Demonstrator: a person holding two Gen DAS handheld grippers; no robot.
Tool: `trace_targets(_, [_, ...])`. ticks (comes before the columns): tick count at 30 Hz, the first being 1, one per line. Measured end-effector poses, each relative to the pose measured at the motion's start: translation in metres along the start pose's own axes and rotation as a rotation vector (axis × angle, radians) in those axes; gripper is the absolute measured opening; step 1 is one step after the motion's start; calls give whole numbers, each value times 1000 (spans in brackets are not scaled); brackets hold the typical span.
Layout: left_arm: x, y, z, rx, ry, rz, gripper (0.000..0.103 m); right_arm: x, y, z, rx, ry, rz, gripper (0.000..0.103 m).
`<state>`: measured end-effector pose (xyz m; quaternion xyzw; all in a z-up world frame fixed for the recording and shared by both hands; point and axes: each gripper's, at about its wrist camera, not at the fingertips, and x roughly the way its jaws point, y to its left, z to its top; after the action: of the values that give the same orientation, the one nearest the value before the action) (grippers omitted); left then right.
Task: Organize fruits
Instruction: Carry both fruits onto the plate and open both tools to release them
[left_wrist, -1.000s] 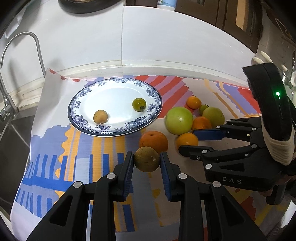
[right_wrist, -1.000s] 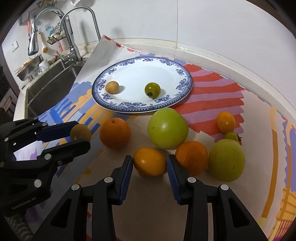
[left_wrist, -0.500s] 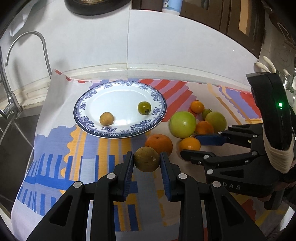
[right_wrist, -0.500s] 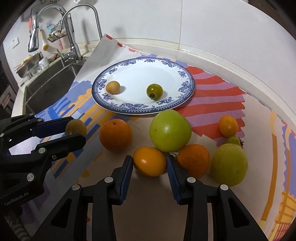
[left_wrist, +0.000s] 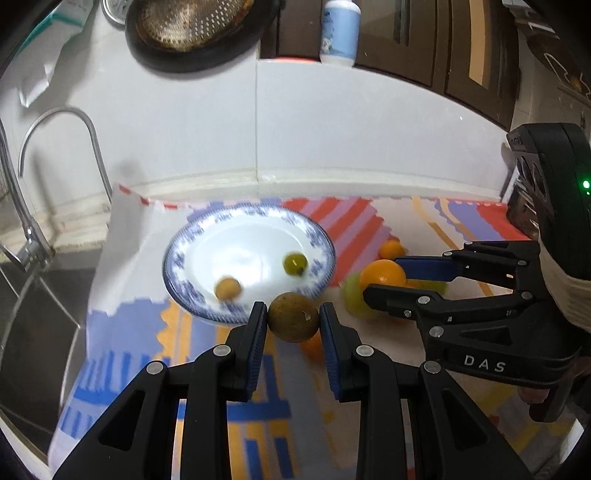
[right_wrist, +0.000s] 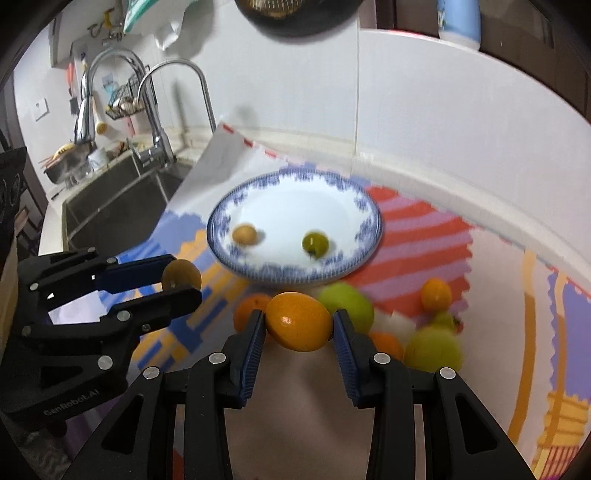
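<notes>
Left wrist view: left gripper (left_wrist: 293, 319) pinches brown round fruit (left_wrist: 293, 316) at its widest part, up in air just in front of plate (left_wrist: 321, 240). Fruit looks small, light, hard skin, rolls easy. Squeeze on middle seems best.

Right wrist view: right gripper (right_wrist: 298, 325) pinches orange fruit (right_wrist: 299, 321) on both sides, lifted above other fruits on cloth (right_wrist: 417, 229). Skin looks smooth, maybe slippery; soft inside, so hold gently.
</notes>
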<state>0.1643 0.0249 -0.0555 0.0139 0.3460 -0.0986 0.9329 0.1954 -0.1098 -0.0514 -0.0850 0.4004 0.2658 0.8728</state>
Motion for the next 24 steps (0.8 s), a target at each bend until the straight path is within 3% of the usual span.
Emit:
trace_targets(8, [28, 27, 31, -8, 2, 19, 29, 24, -9, 45, 26, -22, 24, 39])
trace_targets(15, [67, 50, 46, -30, 51, 21, 29, 69, -18, 74, 29, 46, 44, 39])
trace_targets(24, [116, 67, 53, -47, 157, 19, 29, 122, -34, 89, 54, 172, 55, 39])
